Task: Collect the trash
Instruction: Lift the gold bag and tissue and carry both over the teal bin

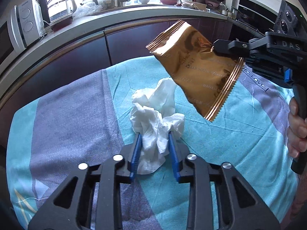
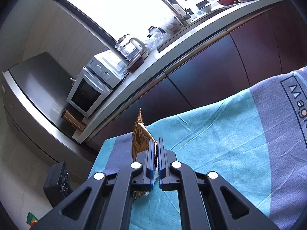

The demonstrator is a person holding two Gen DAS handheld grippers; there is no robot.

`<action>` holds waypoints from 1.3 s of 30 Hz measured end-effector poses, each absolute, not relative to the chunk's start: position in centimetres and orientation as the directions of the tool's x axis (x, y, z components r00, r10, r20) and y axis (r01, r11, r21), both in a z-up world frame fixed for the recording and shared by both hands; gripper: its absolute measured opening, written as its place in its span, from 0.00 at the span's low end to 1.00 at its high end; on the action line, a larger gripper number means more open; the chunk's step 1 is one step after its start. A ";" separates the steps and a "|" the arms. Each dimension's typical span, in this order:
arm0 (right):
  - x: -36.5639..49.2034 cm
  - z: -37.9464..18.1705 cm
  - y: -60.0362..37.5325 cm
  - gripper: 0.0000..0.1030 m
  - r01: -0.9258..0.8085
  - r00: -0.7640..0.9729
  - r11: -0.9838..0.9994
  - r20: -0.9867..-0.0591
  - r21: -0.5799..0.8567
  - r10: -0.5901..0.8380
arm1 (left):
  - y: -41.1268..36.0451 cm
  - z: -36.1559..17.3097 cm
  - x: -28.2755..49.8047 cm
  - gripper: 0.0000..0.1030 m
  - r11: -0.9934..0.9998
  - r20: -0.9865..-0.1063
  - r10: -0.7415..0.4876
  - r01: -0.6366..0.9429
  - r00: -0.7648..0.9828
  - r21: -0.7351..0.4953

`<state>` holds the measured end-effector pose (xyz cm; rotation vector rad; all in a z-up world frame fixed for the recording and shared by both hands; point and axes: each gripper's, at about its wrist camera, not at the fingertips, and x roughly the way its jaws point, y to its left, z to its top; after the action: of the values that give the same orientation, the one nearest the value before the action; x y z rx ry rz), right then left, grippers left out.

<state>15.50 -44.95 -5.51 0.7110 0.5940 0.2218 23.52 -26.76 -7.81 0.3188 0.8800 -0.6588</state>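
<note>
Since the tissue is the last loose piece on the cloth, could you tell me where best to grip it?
Grip the crumpled tissue at its narrow near end, coming from the near side, where the left gripper already straddles it; the bunched folds there are thin enough for the pads.

Hand point(image 1: 298, 126) at right edge cut off by the frame. Wrapper point(image 2: 141, 136) seen edge-on, lower end hidden behind the right gripper point(image 2: 155, 143). Countertop point(image 1: 134, 9) items too small to identify.
</note>
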 end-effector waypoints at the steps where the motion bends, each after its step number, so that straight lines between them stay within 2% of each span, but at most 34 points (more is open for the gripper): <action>1: 15.4 -5.6 -44.9 0.03 0.004 0.811 0.743 -0.436 0.670 0.389 | -26.7 -8.0 23.6 0.17 0.766 -0.796 -0.391 0.643 0.462 -0.003; 4: 14.8 -5.8 -44.6 0.03 -0.009 0.806 0.735 -0.430 0.678 0.406 | -25.8 -7.8 23.4 0.10 0.770 -0.783 -0.412 0.637 0.466 -0.026; 6: 14.5 -5.8 -44.3 0.03 -0.018 0.804 0.729 -0.424 0.684 0.417 | -25.1 -7.1 22.8 0.08 0.773 -0.768 -0.421 0.634 0.482 -0.025; 19: 11.3 -5.4 -39.6 0.03 -0.126 0.769 0.675 -0.358 0.727 0.529 | -14.9 -2.2 16.1 0.08 0.820 -0.677 -0.414 0.573 0.609 0.013; 30: 9.6 -6.6 -32.9 0.03 -0.192 0.686 0.626 -0.352 0.756 0.636 | -4.1 -2.6 11.9 0.08 0.886 -0.678 -0.357 0.464 0.642 -0.027; 39: 8.9 -6.9 -28.5 0.03 -0.227 0.639 0.588 -0.337 0.776 0.692 | 1.5 -2.3 9.5 0.08 0.919 -0.666 -0.312 0.392 0.678 -0.032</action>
<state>8.94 -28.51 -6.86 0.7636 0.6845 0.5867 9.53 1.50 -2.27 0.1167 0.7252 -0.3969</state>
